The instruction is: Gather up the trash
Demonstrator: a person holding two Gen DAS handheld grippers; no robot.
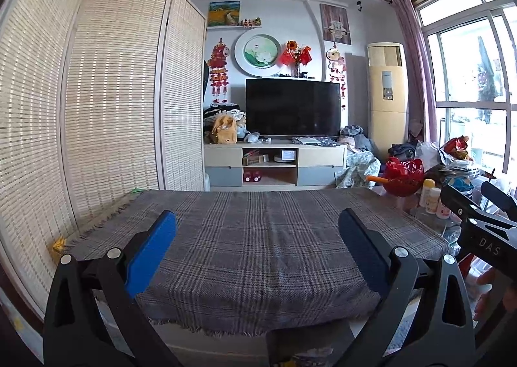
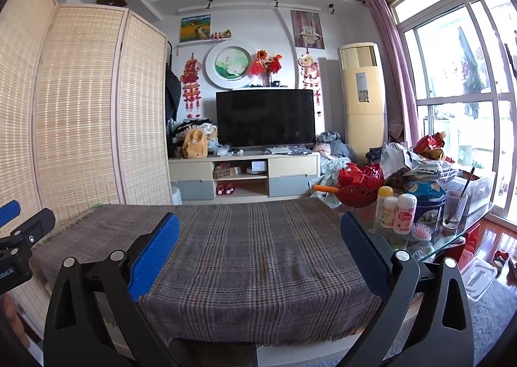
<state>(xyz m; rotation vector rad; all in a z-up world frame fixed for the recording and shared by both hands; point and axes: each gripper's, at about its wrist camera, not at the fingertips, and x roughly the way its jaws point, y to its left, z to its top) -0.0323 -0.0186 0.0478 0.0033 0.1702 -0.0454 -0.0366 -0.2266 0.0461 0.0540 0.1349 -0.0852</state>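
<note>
A table covered with a grey plaid cloth lies in front of both grippers; it also shows in the right wrist view. My left gripper is open and empty above the cloth's near edge. My right gripper is open and empty, also above the cloth's near part. A small yellow scrap lies at the cloth's left edge by the screen. The right gripper shows at the right of the left wrist view. The left gripper shows at the left edge of the right wrist view.
A bamboo folding screen stands along the left. To the right a glass table holds bottles, a red basket, a tin, a glass and piled bags. A TV on a stand is behind. A plastic box lies on the floor.
</note>
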